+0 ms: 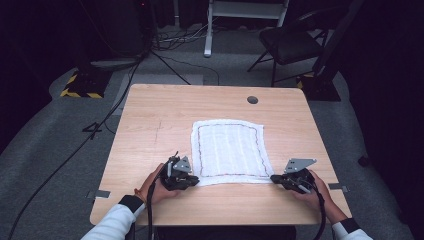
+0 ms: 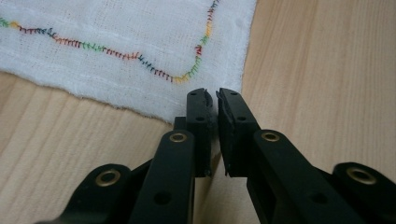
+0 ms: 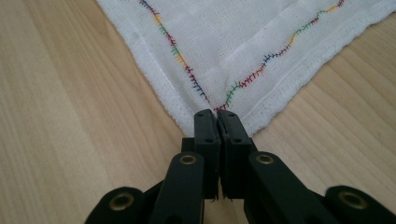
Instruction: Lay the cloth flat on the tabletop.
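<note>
A white cloth [image 1: 227,147] with a multicoloured stitched border lies flat on the wooden table [image 1: 160,115], right of centre. My left gripper [image 1: 196,181] is at the cloth's near left corner. In the left gripper view the jaws [image 2: 211,93] stand almost together over the corner of the cloth [image 2: 116,28], with a thin slit between them. My right gripper [image 1: 273,177] is at the near right corner. In the right gripper view its jaws [image 3: 217,113] are pressed together on the tip of the cloth [image 3: 243,42], right where the two stitch lines meet.
A round cable hole [image 1: 252,99] sits near the table's far edge. Bare wood lies left of the cloth and along the near edge. A black chair [image 1: 290,42] and floor cables [image 1: 107,117] are beyond the table.
</note>
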Demonstrator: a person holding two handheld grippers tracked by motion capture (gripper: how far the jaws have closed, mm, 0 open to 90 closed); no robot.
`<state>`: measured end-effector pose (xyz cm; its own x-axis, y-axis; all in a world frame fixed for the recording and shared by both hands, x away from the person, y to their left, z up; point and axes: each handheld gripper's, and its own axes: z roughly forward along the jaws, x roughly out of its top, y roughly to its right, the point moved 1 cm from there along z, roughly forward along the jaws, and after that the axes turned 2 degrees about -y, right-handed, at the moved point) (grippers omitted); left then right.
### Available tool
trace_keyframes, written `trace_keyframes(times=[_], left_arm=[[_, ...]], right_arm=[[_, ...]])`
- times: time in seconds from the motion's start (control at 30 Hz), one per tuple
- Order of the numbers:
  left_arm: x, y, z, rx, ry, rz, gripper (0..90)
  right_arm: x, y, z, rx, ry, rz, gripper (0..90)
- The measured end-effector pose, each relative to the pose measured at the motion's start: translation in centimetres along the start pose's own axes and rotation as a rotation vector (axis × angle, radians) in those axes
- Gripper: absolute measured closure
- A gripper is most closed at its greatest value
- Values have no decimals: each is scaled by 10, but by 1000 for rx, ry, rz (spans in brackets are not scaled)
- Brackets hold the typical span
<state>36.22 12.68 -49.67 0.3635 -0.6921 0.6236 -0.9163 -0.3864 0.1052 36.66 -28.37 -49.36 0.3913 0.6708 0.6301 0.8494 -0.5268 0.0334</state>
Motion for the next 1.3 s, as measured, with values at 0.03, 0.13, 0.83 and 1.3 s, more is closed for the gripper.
trace_keyframes(times=[0.03, 0.13, 0.83, 1.3], left_arm=[[0, 2, -1, 4, 1, 6, 789], [-1, 1, -6, 39, 24, -13, 639], [38, -93, -7, 353, 124, -195, 206], [73, -146, 24, 381, 156, -325, 209]], right_arm=[[-2, -2, -2, -5, -1, 3, 877], [-6, -4, -11, -15, 27, 21, 868], [61, -33, 24, -14, 127, -60, 374], [124, -78, 78, 87, 134, -190, 419]])
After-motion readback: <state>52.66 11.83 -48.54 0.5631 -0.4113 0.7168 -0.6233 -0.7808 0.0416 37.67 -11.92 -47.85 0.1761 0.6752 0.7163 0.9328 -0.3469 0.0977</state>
